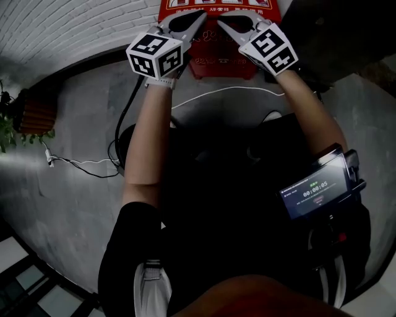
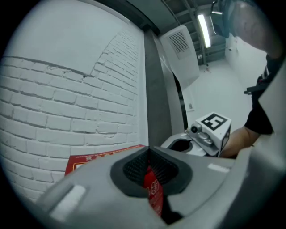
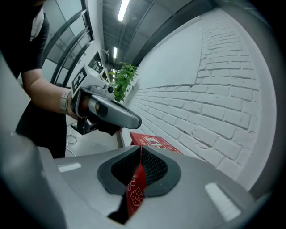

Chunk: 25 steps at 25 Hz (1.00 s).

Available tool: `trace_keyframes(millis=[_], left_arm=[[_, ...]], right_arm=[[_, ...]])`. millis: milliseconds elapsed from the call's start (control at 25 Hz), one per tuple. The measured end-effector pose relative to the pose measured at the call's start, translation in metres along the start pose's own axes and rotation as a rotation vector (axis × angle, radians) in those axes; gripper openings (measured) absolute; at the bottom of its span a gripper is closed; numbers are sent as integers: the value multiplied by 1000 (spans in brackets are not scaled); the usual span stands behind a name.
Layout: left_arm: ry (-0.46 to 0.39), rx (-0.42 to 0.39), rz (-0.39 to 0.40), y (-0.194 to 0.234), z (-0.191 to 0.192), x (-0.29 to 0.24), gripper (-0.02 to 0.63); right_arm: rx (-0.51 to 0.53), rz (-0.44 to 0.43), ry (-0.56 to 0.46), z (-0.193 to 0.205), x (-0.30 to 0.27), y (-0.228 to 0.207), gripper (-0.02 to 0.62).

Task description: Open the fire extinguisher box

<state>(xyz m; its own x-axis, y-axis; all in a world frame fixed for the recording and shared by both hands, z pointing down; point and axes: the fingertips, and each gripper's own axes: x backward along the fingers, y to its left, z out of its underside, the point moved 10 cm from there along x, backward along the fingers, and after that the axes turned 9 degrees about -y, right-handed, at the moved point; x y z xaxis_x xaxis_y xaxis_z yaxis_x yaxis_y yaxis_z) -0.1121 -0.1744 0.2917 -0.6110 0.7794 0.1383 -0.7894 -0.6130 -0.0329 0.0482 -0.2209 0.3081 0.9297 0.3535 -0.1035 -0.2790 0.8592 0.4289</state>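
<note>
The red fire extinguisher box (image 1: 218, 65) stands on the floor against the white brick wall, at the top of the head view. Both grippers are held out just above its front, tips close together. My left gripper (image 1: 199, 17) has its jaws pressed together with nothing in them. My right gripper (image 1: 221, 23) is likewise shut and empty. In the left gripper view the closed tip (image 2: 148, 150) points at the box's top (image 2: 91, 160), with the right gripper (image 2: 179, 145) beside it. The right gripper view shows its own closed tip (image 3: 140, 147), the box (image 3: 154, 142) and the left gripper (image 3: 133, 121).
A potted plant (image 1: 8, 127) in a wooden planter (image 1: 36, 115) stands at the left by the wall. A white cable (image 1: 80, 164) and a black cable (image 1: 120, 124) lie on the grey floor. A screen device (image 1: 312, 191) hangs at the person's right hip.
</note>
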Motion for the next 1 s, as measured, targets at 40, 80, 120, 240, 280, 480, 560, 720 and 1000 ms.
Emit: trace_keyframes(millis=[40, 80, 120, 240, 280, 480, 560, 720, 1000], left_arm=[[6, -9, 7, 3, 2, -3, 4], [17, -22, 18, 6, 5, -5, 5], [32, -32, 31, 7, 10, -6, 5], [76, -20, 58, 13, 31, -5, 5], [72, -10, 62, 17, 34, -7, 5], [49, -35, 75, 30, 29, -15, 4], [55, -32, 83, 32, 30, -16, 3], [49, -11, 98, 35, 31, -20, 5], [48, 1, 113, 33, 33, -26, 5]], right_arm=[[20, 4, 13, 3, -2, -2, 12], [40, 11, 25, 5, -4, -4, 12], [57, 18, 38, 5, -7, -7, 12], [78, 21, 57, 1, -18, -16, 21], [83, 19, 60, 0, -22, -19, 23], [217, 43, 161, 6, -29, -20, 46], [297, 59, 225, 12, -26, -14, 54], [413, 86, 325, 20, -28, -8, 87], [512, 128, 425, 40, -28, -9, 106]])
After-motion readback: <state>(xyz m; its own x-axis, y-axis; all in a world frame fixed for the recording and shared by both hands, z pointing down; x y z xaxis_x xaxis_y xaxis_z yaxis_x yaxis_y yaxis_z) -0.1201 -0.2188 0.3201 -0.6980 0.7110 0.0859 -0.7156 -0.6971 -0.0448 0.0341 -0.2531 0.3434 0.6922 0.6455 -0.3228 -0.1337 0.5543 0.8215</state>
